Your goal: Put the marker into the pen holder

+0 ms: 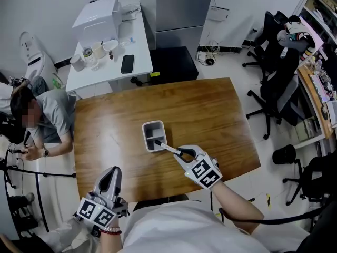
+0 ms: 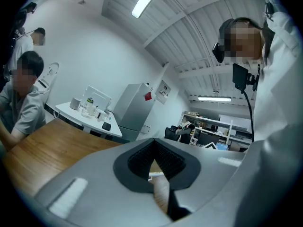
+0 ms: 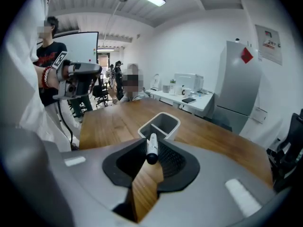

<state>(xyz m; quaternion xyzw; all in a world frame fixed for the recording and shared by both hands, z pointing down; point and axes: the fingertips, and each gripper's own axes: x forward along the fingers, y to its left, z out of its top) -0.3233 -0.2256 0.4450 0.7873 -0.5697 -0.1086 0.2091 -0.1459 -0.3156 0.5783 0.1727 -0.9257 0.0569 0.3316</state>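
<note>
A grey two-compartment pen holder stands upright near the middle of the wooden table. My right gripper is shut on a white marker with a black end. The marker's tip reaches the holder's near right rim, just above it. In the right gripper view the marker lies between the pads and points at the pen holder straight ahead. My left gripper hovers at the table's front left edge, shut and with nothing in it. Its pads meet at the tips.
A person sits at the table's left side. Beyond the far edge are a white side table with an appliance and a phone, and a black box. Office chairs stand to the right.
</note>
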